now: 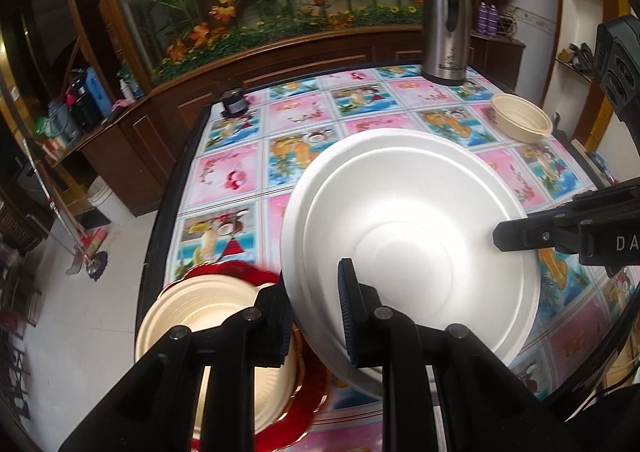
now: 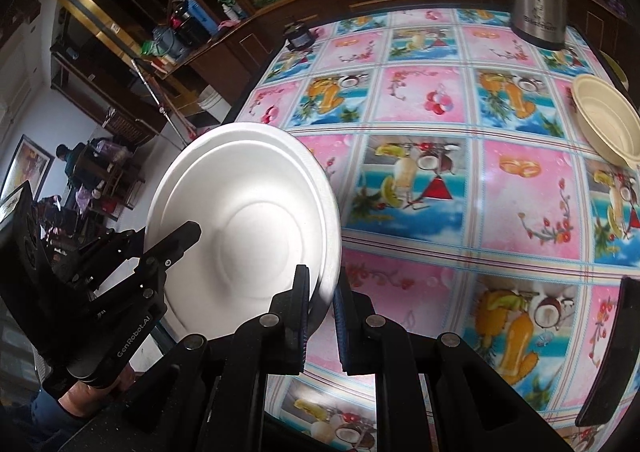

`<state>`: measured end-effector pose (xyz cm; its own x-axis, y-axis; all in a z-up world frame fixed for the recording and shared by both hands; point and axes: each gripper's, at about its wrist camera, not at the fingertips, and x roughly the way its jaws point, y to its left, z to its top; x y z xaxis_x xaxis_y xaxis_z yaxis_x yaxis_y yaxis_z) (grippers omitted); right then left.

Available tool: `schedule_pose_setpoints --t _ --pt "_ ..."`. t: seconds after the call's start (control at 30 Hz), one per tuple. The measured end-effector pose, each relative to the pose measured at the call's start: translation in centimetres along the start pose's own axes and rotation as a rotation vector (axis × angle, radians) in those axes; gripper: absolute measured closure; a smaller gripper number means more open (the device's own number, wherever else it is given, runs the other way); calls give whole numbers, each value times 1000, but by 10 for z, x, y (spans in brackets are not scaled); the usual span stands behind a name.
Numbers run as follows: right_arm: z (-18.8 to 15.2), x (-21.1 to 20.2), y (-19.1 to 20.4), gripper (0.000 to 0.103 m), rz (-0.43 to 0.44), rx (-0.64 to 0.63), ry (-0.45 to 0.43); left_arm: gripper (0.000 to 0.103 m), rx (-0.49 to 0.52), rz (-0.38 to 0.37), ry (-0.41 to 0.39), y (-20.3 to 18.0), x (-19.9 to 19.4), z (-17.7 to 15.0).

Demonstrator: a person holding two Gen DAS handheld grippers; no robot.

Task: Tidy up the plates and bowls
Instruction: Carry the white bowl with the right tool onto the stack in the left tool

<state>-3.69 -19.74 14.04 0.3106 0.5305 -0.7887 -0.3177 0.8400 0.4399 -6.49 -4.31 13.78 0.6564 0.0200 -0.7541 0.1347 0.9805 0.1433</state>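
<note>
Both grippers pinch the rim of 1 white plate [image 1: 412, 236], held tilted in the air above the table [image 1: 240, 175]: the left gripper [image 1: 316, 316] clamps its near edge and the right gripper [image 2: 322, 316] clamps the opposite edge, each with jaws nearly closed on the thin rim. A cream plate [image 1: 192, 316] lies on a red tray [image 1: 304, 404] at the table's near-left corner, and a cream bowl [image 1: 522, 121] sits far right near a steel flask [image 1: 446, 27].

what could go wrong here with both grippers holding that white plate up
The white foam plate is tilted, pinched only at opposite rim edges by the left hand-held gripper and right hand-held gripper; uneven pulling might crack or drop it. Lowered carelessly, it could knock the beige plate on the red tray.
</note>
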Motion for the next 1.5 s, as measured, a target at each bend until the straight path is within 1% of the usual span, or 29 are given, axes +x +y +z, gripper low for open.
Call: schedule_pose_setpoints --t 0.43,0.7,0.83,0.97,1.2,1.33,1.5 --pt "18 38 47 90 46 -83 57 84 -97 64 22 52 -3 -18" --pt "25 63 82 89 73 -141 97 84 -187 102 41 94 -5 -31" --pt "29 77 101 89 88 -170 119 84 -234 119 63 114 -1 -39" --pt "28 96 115 88 94 -184 157 84 -266 134 89 126 6 -50" --pt "19 119 124 88 106 -180 220 84 -293 138 136 137 18 -67" --pt "17 128 129 87 95 -188 227 84 -288 160 136 141 22 -71" --pt "17 130 134 86 90 -201 231 84 -298 157 138 144 19 -74"
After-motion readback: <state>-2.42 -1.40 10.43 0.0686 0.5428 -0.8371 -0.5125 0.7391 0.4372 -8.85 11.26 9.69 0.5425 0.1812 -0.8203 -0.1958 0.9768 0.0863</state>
